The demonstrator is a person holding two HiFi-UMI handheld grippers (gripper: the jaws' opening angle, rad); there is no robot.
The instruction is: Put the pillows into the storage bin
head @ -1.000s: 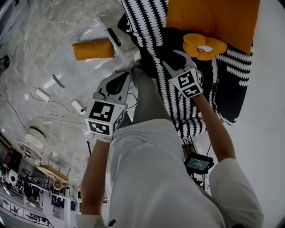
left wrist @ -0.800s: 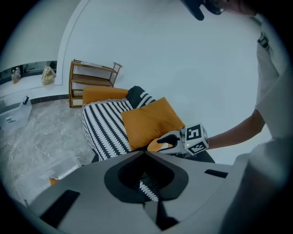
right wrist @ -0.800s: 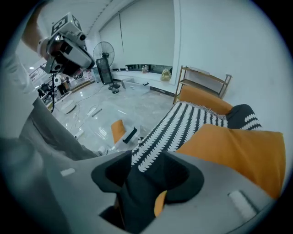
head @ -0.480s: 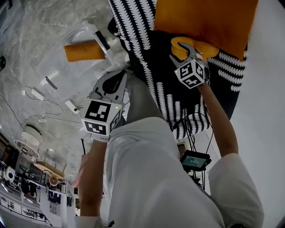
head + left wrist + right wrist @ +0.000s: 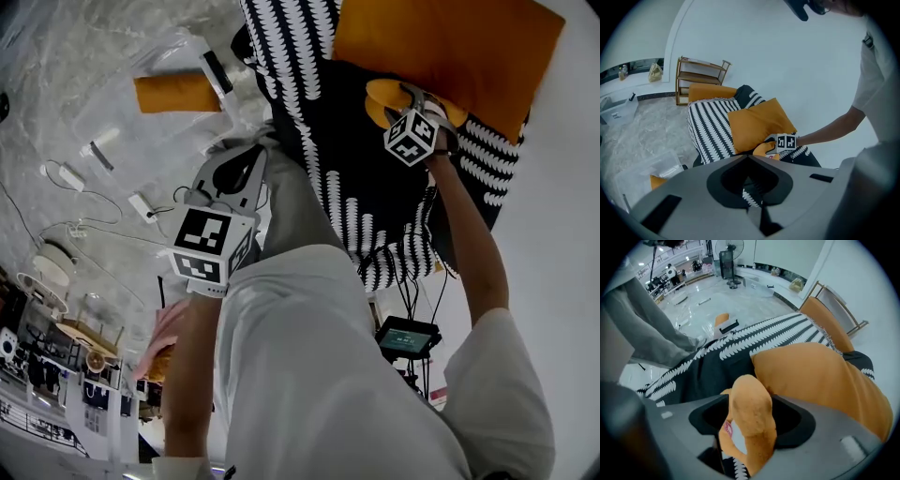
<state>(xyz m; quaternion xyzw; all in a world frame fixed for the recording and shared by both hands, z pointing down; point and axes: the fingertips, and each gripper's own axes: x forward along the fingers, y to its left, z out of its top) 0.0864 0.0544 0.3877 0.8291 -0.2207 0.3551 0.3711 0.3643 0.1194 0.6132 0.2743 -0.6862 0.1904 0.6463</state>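
The right gripper (image 5: 419,101) points down over a small orange curved plush pillow (image 5: 749,414) lying on a black-and-white striped cover (image 5: 347,178) beside a large orange square pillow (image 5: 450,47). Its jaws have just been opening and stand wide around it. The left gripper (image 5: 748,157) has its jaws together.

The left tongs (image 5: 747,158) are near, at the bottom, and their jaws are closed together. A bit of the black and white striped cover (image 5: 708,129) shows through the hole behind them. Farther off, a big orange pillow (image 5: 757,123) lies on that cover. An arm (image 5: 829,129) comes in from the right with the right tongs (image 5: 774,144). Their jaws have just been opening, and a little orange pillow (image 5: 759,151) sits between them. Far back, a wooden shelf (image 5: 701,75) stands by the white wall (image 5: 787,56). The shiny floor (image 5: 642,136) is on the left.
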